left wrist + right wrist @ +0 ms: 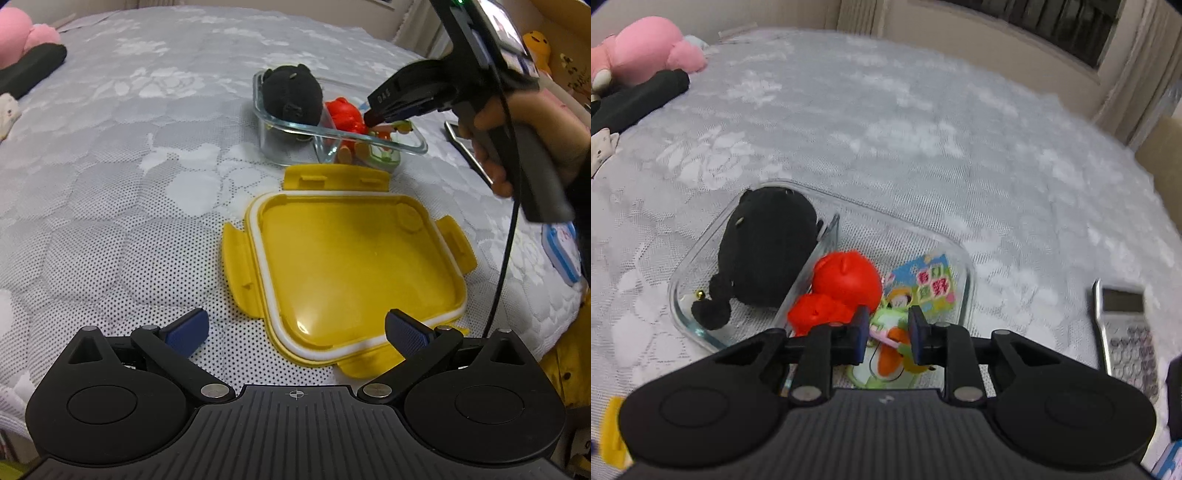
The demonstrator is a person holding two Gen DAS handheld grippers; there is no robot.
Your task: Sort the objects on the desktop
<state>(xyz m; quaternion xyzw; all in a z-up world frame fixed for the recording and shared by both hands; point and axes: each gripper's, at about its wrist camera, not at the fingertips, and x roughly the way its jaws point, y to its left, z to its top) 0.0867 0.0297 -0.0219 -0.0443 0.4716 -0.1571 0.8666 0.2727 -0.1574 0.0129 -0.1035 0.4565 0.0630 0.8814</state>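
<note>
A clear glass container [419, 146] [967, 280] with a divider stands on the lace cloth. Its left compartment holds a black plush toy [291, 92] [768, 247]. Its right compartment holds a red toy [345, 114] [846, 284] and a green and orange cartoon charm [892, 328] with a colourful card [929, 282]. The yellow lid [347, 266] lies upside down in front of the container. My left gripper [295, 328] is open and empty over the lid's near edge. My right gripper [888, 330] [373, 118] hangs over the right compartment, jaws narrowly apart around the charm; contact is unclear.
A calculator [1126, 332] lies right of the container. A pink plush [646, 51] and a black roll [635, 99] lie at the far left. A blue and white item [563, 251] lies at the cloth's right edge. A wall and window frame stand behind.
</note>
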